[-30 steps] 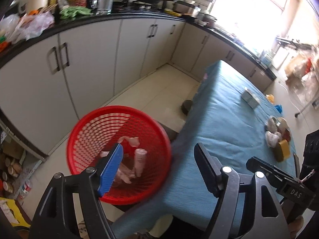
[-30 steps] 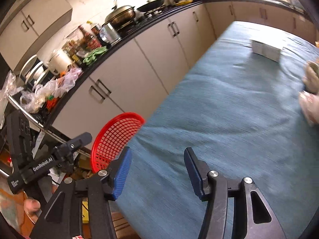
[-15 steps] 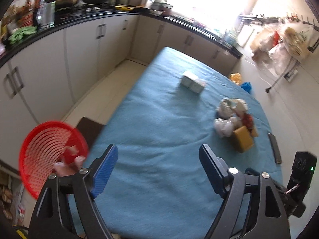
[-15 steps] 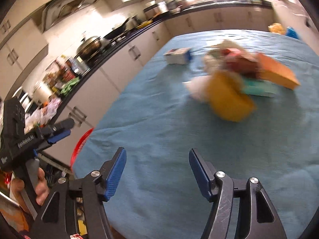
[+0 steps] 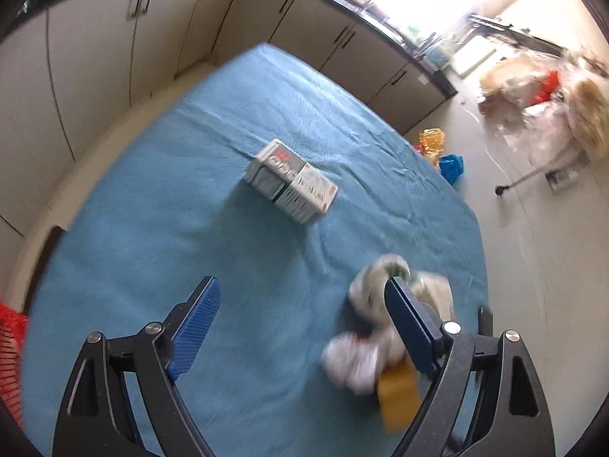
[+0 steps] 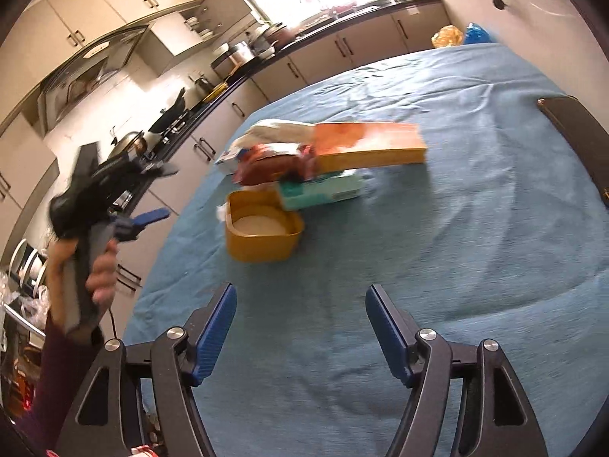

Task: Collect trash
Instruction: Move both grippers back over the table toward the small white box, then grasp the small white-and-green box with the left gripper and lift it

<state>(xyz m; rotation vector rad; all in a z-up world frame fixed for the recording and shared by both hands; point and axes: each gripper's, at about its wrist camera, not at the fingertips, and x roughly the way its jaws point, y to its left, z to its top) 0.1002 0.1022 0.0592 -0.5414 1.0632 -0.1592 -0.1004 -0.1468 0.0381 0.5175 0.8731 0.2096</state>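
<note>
A heap of trash lies on the blue-clothed table (image 6: 475,228): a yellow tub (image 6: 262,236), a teal box (image 6: 323,190), an orange box (image 6: 369,144) and a red wrapper (image 6: 270,163). My right gripper (image 6: 300,291) hovers short of the tub, its jaws opening with nothing between them. In the left wrist view my left gripper (image 5: 300,289) is over the cloth, jaws opening and empty. Its right finger overlaps crumpled white wrappers (image 5: 365,293) and the yellow tub (image 5: 397,392). A white carton (image 5: 291,182) lies farther off. The red basket (image 5: 9,342) shows at the left edge.
Pale kitchen cabinets (image 5: 95,57) run along the far side with floor between them and the table. Bags (image 5: 441,148) lie on the floor past the table's far corner. A dark flat object (image 6: 574,133) lies at the table's right edge. A hand (image 6: 101,278) holds the other gripper at left.
Both views have swung away from the red basket and cabinets onto the table and its trash heap. The basket has slid to the left edge. Both pairs of jaws stand wider.
</note>
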